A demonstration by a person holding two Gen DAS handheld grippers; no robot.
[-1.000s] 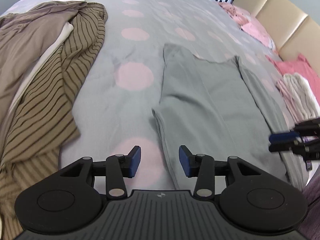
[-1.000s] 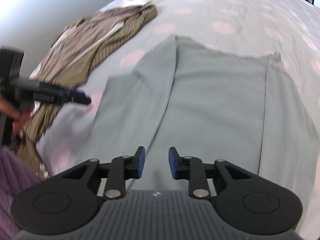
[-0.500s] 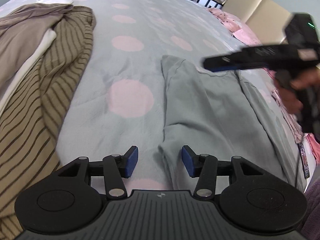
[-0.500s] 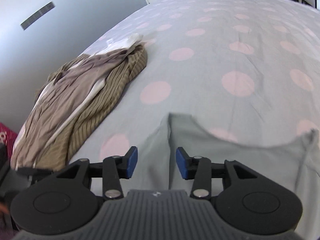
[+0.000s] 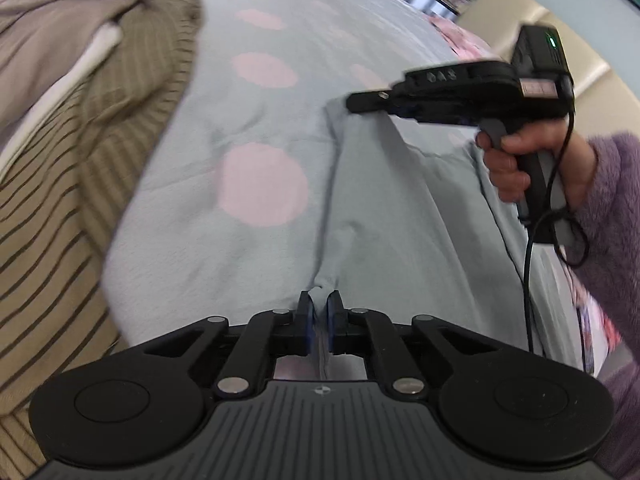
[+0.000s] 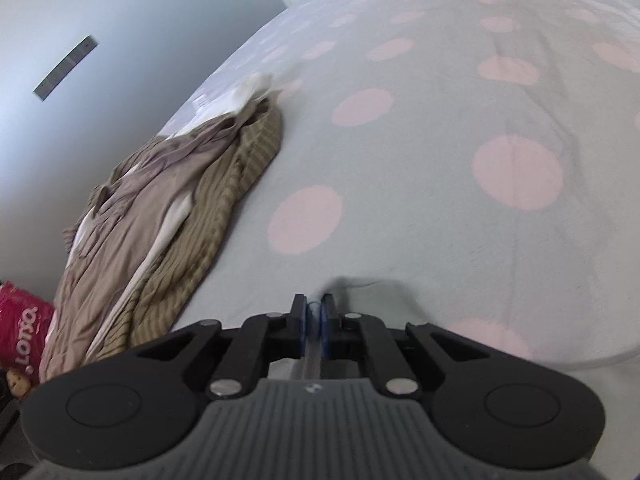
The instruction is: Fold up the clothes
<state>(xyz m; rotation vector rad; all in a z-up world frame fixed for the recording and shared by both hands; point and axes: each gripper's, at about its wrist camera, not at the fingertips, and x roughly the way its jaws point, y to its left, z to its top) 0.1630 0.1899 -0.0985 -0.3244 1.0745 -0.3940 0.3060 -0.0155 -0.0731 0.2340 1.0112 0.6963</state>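
A pale grey-green garment lies flat on the bed, its sides folded inward. My left gripper is shut on the garment's near left corner, with a pinch of cloth standing up between the blue pads. My right gripper appears in the left wrist view at the garment's far left corner, held by a hand in a purple sleeve. In its own view the right gripper is shut on a thin edge of the grey garment, which bunches up just ahead of the fingers.
A heap of brown, striped olive and white clothes lies to the left on the polka-dot bedspread; the same clothes heap shows in the right wrist view. Pink clothes and a beige headboard lie far right. A red bag sits beside the bed.
Both grippers went from open to shut on the grey garment. The left dropped to its near left corner; the right reached forward to the far left corner.
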